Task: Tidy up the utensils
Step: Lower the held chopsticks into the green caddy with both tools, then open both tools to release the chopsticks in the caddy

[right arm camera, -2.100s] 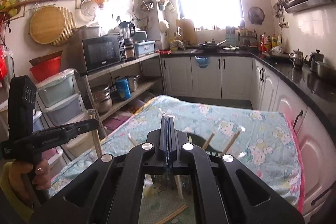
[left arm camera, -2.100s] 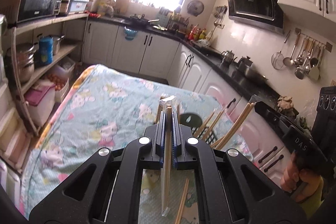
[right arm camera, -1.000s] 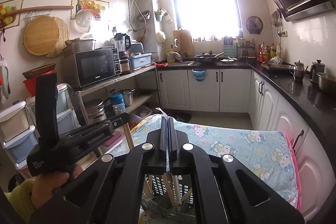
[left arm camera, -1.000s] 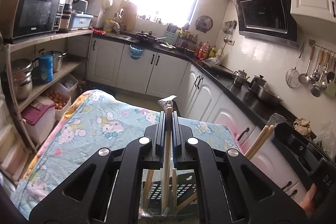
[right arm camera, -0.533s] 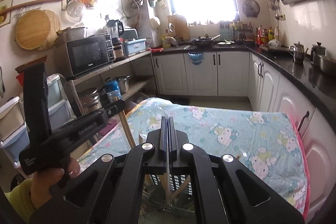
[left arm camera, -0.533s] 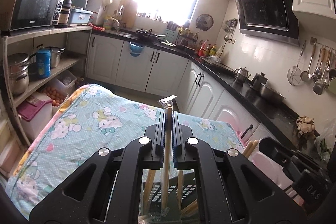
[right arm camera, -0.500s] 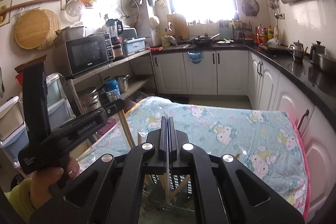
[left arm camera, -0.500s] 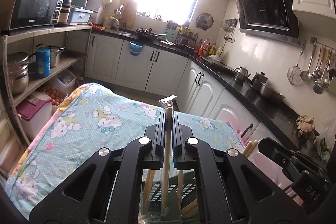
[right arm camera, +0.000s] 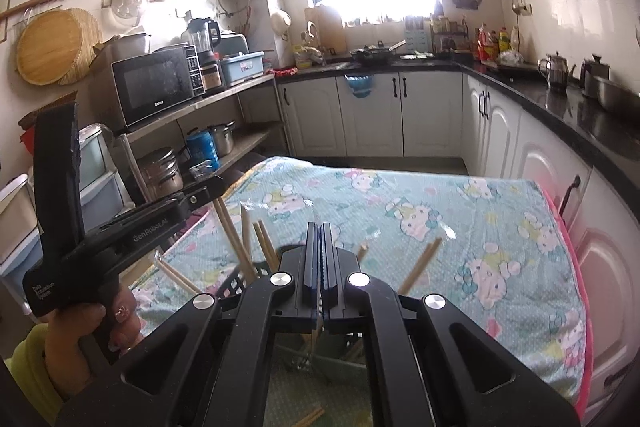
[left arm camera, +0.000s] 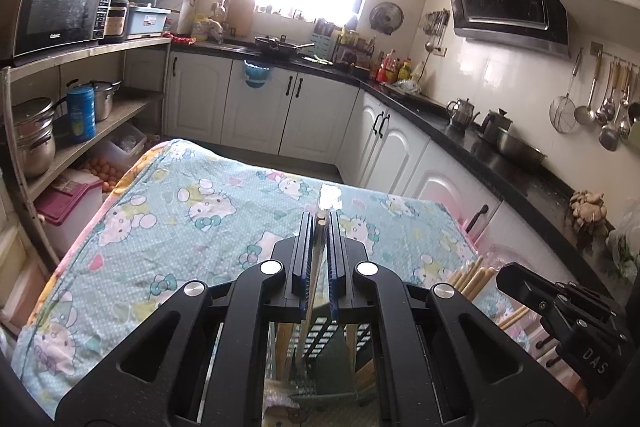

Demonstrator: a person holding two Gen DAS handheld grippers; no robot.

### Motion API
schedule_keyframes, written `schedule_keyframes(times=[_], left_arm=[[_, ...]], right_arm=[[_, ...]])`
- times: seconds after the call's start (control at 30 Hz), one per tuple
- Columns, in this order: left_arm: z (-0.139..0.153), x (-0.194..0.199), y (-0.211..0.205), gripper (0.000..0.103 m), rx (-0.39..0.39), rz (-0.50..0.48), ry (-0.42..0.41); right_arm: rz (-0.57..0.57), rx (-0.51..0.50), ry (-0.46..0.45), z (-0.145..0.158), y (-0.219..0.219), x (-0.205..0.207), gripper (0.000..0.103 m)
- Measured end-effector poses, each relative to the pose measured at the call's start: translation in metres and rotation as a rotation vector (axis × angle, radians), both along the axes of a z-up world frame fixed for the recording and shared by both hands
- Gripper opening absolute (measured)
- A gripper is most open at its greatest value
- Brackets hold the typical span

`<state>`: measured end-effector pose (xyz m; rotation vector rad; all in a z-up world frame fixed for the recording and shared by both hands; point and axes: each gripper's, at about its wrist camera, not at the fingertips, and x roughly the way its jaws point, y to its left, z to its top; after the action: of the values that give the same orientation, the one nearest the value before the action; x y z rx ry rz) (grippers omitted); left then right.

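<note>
Left tool [left arm camera: 319,227]: jaws closed on a wrapped chopstick [left arm camera: 316,267]; the stick is pinched partway along, so its lower end hangs below the jaws towards the basket [left arm camera: 320,339], and a scrap of clear wrapper [left arm camera: 330,197] stands above the tips.
Right tool [right arm camera: 321,227]: jaws pressed together on a thin wrapped stick [right arm camera: 319,323], seen only as a pale sliver under the jaws; what it is exactly cannot be told.
Basket: dark, slatted, set on the bench [left arm camera: 168,227] near its near edge, directly beneath both tools; judged to be the collecting point, which is why both tools are held over it and tilted downward.
Chopsticks [right arm camera: 244,247]: several already stood in the basket, leaning outward against its rim at different angles, because nothing inside holds them upright.
Loose sticks [right arm camera: 310,417]: a pair is seen lying flat on the bench by its near edge, beside the basket; judged not yet collected.
Bench: covered with a cartoon-print cloth, bare towards its far edge.
Hand [right arm camera: 80,339]: wrapped round the left tool's handle, a yellow-green sleeve [right arm camera: 24,379] at the wrist.
Step in hand: judged to be the lowering of both held sticks into the basket.
Risk: a stick released too high may tip over the rim, since the others lean loosely.
</note>
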<state>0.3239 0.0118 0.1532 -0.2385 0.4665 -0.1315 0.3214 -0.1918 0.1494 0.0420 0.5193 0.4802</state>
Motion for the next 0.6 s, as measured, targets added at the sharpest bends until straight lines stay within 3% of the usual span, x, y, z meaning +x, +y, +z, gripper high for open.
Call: schedule_keyframes(times=[0.2,0.33,0.6], left_arm=[[-0.007,-0.005,0.0,0.004,0.009,-0.001,0.043],[-0.01,-0.009,-0.003,0.008,0.02,-0.007,0.057],[-0.007,-0.025,-0.008,0.033,0.041,-0.022,0.058]], right_arm=[[-0.008,-0.009,0.024,-0.007,-0.006,-0.007,0.003],[-0.016,-0.013,0.034,-0.009,-0.012,-0.013,0.013],[-0.028,-0.011,0.04,-0.008,-0.023,-0.03,0.032]])
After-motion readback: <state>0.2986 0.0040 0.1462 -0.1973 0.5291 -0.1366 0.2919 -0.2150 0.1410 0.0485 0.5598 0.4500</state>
